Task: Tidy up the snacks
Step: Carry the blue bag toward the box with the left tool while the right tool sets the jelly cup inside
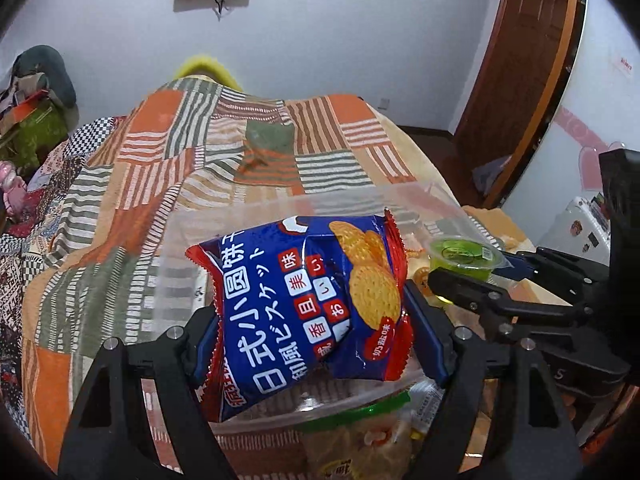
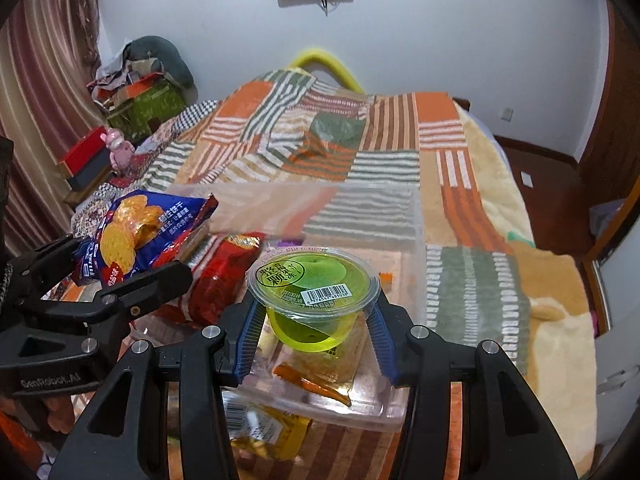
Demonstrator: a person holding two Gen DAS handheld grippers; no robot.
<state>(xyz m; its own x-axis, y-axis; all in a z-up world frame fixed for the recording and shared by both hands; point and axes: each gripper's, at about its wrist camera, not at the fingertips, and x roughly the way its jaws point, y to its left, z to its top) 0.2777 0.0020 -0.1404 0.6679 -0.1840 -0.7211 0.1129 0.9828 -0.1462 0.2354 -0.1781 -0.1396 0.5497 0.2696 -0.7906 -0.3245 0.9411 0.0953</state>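
My left gripper [image 1: 316, 320] is shut on a blue and red biscuit bag [image 1: 308, 304] and holds it above the clear plastic bin [image 1: 280, 208]. The bag also shows in the right wrist view [image 2: 136, 236]. My right gripper [image 2: 314, 320] is shut on a green jelly cup [image 2: 314, 292] and holds it over the same bin [image 2: 416, 240]. The cup also shows in the left wrist view [image 1: 464, 256], to the right of the bag. In the bin lie a red snack packet [image 2: 224, 276] and a clear packet with orange pieces [image 2: 316, 376].
The bin stands on a bed with an orange, green and white striped blanket [image 2: 360, 148]. A yellow packet [image 2: 264, 428] lies in front of the bin. Boxes and clutter [image 2: 136, 96] stand at the far left. A wooden door [image 1: 524, 52] is at the right.
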